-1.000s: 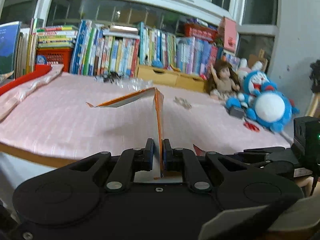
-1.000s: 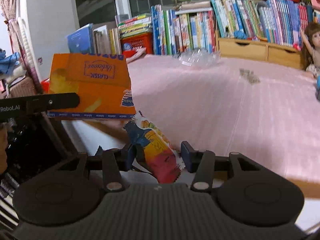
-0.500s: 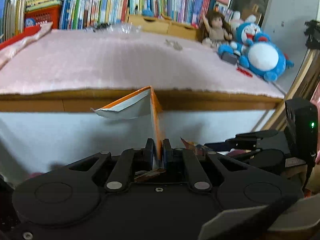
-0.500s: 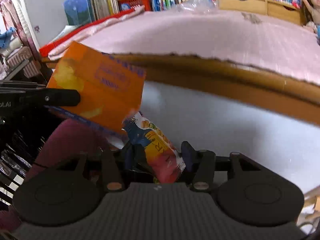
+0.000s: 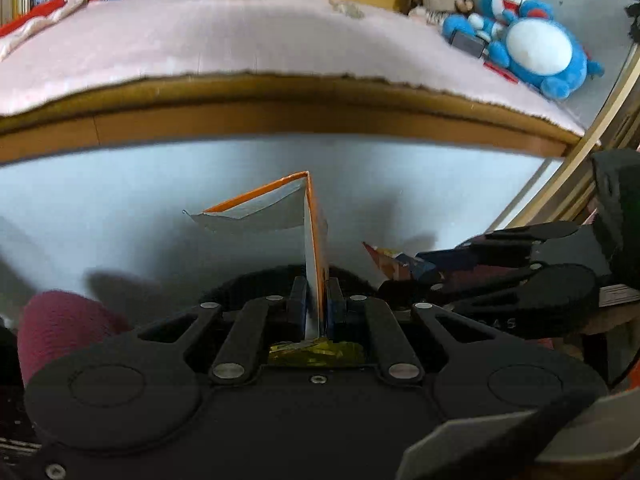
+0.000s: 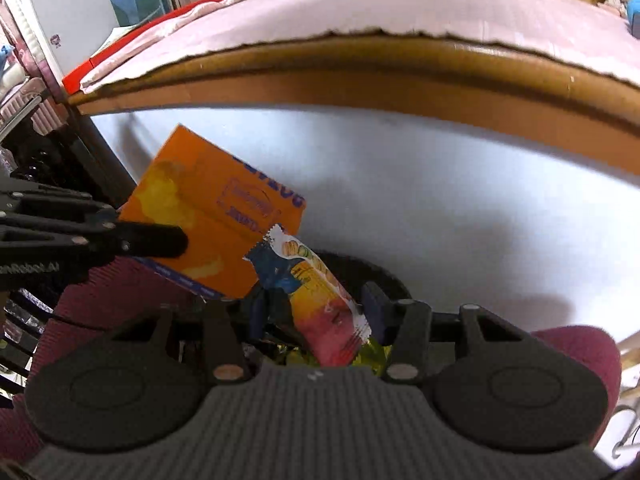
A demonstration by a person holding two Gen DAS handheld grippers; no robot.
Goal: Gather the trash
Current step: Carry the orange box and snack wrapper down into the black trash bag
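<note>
My left gripper [image 5: 317, 294] is shut on a flattened orange cardboard box [image 5: 314, 224], which stands upright with a grey flap folded out to the left. In the right wrist view the same orange box [image 6: 208, 216] hangs tilted, and the left gripper's finger [image 6: 152, 236] lies across its face. My right gripper [image 6: 316, 310] is shut on a colourful snack wrapper [image 6: 320, 292], which sticks up between the jaws and whose tip [image 5: 384, 258] shows beside the box. Both grippers hang below the table edge, over the dark round rim of a bin [image 6: 384, 276].
A table with a pink cloth [image 5: 240, 36] and a wooden edge [image 6: 400, 80] stands ahead, with a white panel [image 5: 120, 208] below it. Yellow foil [image 5: 316, 350] lies under the jaws. Maroon-clad legs [image 6: 572, 356] flank the bin. Books, a doll and blue plush toys [image 5: 532, 48] sit at the back.
Both grippers have dropped from above the tabletop to below its edge, close to the white panel and the dark bin. Each keeps its grip on its piece of trash.
</note>
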